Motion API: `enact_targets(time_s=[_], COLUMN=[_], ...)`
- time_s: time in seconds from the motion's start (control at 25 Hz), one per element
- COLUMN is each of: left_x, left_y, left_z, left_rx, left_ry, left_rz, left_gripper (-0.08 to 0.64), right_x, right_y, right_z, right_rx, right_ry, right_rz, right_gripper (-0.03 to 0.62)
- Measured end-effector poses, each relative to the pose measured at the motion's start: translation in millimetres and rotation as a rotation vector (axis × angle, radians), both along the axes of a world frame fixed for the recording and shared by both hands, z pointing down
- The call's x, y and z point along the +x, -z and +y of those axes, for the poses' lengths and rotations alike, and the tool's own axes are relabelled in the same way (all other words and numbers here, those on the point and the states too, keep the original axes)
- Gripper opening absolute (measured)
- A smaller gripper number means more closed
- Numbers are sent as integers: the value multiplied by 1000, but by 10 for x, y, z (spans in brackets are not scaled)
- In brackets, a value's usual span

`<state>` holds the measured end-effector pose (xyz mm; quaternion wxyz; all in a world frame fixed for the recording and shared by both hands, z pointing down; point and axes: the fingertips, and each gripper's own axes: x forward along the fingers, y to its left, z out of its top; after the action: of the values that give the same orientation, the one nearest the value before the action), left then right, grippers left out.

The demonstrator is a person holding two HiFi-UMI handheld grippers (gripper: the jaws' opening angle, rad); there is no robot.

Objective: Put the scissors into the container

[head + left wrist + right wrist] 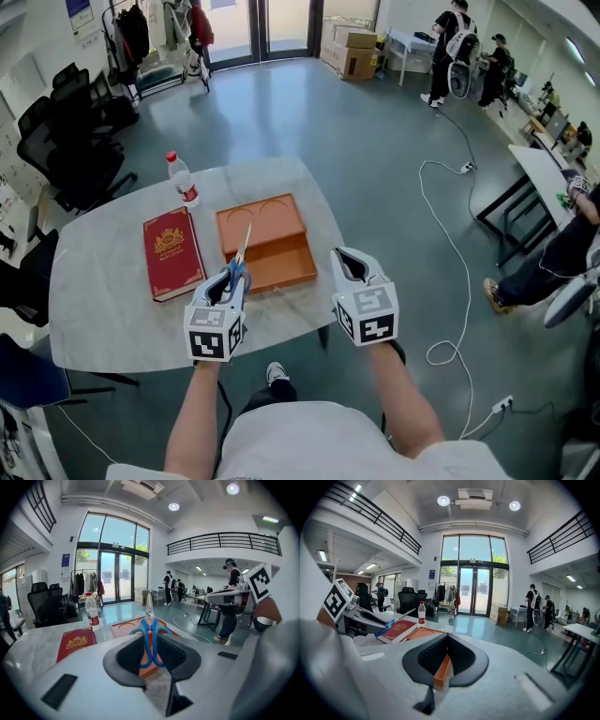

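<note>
The blue-handled scissors (238, 270) are held in my left gripper (228, 287), which is shut on the handles, with the blades pointing forward over the orange container (281, 277). In the left gripper view the scissors (150, 637) stand upright between the jaws of my left gripper (151, 657), with the container (123, 628) just beyond. My right gripper (352, 268) hangs at the container's right front corner with nothing in it and its jaws together. In the right gripper view, part of the container (443, 670) shows past my right gripper (446, 665), and the scissors (393, 622) appear at the left.
A red book (172, 253) lies left of the container on the pale marble table (103, 309). A water bottle (183, 180) stands behind the book. Black office chairs (66, 141) stand at the far left. A white cable (450, 272) trails over the floor on the right.
</note>
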<state>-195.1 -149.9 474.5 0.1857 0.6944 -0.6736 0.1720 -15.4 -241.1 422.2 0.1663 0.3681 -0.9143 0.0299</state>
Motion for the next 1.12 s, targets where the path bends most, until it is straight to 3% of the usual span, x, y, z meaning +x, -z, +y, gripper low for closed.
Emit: enact_targets(time_s=[0.72,1.12], left_x=[-74,16], left_y=[-703,-1015], left_z=[-626,-754], left_rx=[-166,-259], left_ry=[-371,-488], left_rz=[-139,-159], left_gripper=[84,84], right_x=[-434,-500], right_y=[-135,-335], right_z=[-516,-620], right_rx=[-5,-34], right_ry=[-110,-153], right_rz=[57,77], right_gripper=[5,5])
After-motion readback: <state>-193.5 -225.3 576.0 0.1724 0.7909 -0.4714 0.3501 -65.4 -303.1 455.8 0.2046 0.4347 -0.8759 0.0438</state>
